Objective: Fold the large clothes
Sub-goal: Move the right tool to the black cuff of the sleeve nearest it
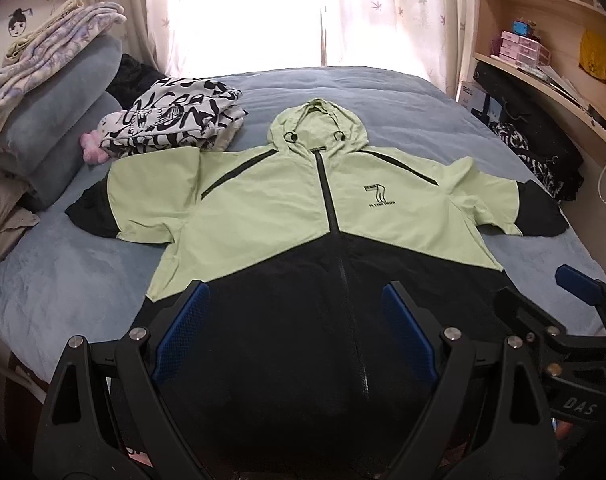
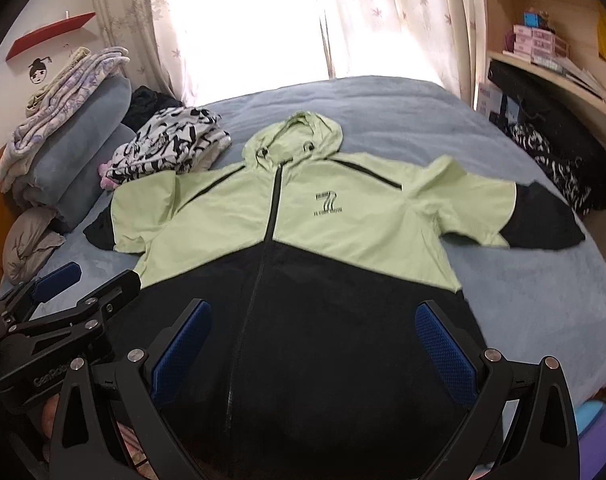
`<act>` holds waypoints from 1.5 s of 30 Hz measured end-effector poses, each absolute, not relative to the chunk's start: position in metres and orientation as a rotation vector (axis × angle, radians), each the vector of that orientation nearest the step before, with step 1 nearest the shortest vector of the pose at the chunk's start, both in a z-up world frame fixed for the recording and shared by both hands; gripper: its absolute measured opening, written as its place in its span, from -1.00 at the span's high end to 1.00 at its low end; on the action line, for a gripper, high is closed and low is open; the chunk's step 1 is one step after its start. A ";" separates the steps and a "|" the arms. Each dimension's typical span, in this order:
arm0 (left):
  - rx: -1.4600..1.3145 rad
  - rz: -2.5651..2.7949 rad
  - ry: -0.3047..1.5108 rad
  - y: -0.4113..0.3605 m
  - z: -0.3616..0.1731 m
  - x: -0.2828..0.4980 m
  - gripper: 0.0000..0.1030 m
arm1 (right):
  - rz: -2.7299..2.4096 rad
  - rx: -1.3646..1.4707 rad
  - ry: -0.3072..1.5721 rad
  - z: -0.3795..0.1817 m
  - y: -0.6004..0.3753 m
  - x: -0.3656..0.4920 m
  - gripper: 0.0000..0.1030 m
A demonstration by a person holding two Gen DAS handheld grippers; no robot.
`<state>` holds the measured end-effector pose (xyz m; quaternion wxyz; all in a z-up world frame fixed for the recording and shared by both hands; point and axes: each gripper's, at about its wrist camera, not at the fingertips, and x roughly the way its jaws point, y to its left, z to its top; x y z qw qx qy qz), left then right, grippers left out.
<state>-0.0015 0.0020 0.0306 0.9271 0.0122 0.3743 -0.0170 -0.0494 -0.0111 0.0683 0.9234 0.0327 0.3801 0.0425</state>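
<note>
A hooded jacket (image 1: 263,208) (image 2: 343,224), light green above and black below, lies flat and face up on the blue bed, zipper shut, hood toward the window, both sleeves spread out sideways. My left gripper (image 1: 295,292) hovers open over the black hem part, nothing between its blue pads. My right gripper (image 2: 313,312) is open too, above the same black lower part, holding nothing. In the left wrist view the right gripper (image 1: 543,292) shows at the right edge; in the right wrist view the left gripper (image 2: 91,280) shows at the lower left.
A folded black-and-white patterned garment (image 1: 175,120) lies beyond the jacket's left sleeve. Grey pillows and stacked bedding (image 1: 51,112) fill the left side. Dark clothes (image 1: 543,152) lie at the right bed edge below wooden shelves (image 1: 543,40). Bare blue bedcover (image 1: 63,272) flanks the jacket.
</note>
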 end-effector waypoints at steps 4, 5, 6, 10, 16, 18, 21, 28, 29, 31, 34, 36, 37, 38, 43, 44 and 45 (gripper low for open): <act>-0.010 -0.041 0.780 0.005 0.045 0.012 -0.68 | 0.134 0.064 0.762 0.091 -0.015 -0.039 -1.00; -0.017 -0.041 0.779 0.006 0.048 0.015 -0.68 | 0.145 0.064 0.758 0.098 -0.016 -0.036 -1.00; -0.019 -0.040 0.774 0.006 0.053 0.018 -0.68 | 0.154 0.063 0.751 0.105 -0.018 -0.034 -1.00; -0.002 -0.028 0.734 0.002 0.071 0.026 -0.68 | 0.175 0.055 0.724 0.133 -0.029 -0.026 -1.00; 0.027 -0.034 0.676 -0.013 0.104 0.042 -0.68 | 0.142 0.000 0.638 0.187 -0.050 -0.018 -1.00; 0.033 -0.046 0.656 -0.020 0.118 0.050 -0.68 | 0.120 -0.016 0.613 0.204 -0.060 -0.016 -1.00; 0.044 -0.061 0.621 -0.032 0.136 0.063 -0.68 | 0.074 -0.035 0.576 0.230 -0.077 -0.009 -1.00; 0.054 -0.085 0.584 -0.066 0.162 0.100 -0.68 | 0.009 0.039 0.525 0.278 -0.147 0.018 -1.00; 0.057 -0.089 0.583 -0.072 0.163 0.107 -0.68 | 0.003 0.047 0.529 0.279 -0.158 0.025 -1.00; 0.062 -0.089 0.584 -0.082 0.162 0.119 -0.68 | -0.012 0.050 0.524 0.282 -0.178 0.035 -1.00; 0.065 -0.093 0.591 -0.100 0.156 0.142 -0.68 | -0.084 -0.013 0.520 0.280 -0.204 0.055 -1.00; 0.067 -0.105 0.597 -0.114 0.145 0.158 -0.68 | -0.152 -0.066 0.531 0.274 -0.224 0.072 -1.00; 0.069 -0.113 0.594 -0.123 0.139 0.167 -0.68 | -0.173 -0.071 0.540 0.265 -0.231 0.078 -1.00; 0.074 -0.117 0.587 -0.132 0.133 0.176 -0.68 | -0.189 -0.060 0.543 0.260 -0.248 0.085 -1.00; 0.080 -0.130 0.629 -0.176 0.084 0.222 -0.68 | -0.212 0.055 0.611 0.211 -0.315 0.121 -1.00; 0.071 -0.140 0.656 -0.184 0.071 0.231 -0.68 | -0.223 0.077 0.632 0.195 -0.325 0.129 -1.00; 0.054 -0.158 0.695 -0.194 0.054 0.244 -0.68 | -0.239 0.104 0.656 0.182 -0.341 0.135 -1.00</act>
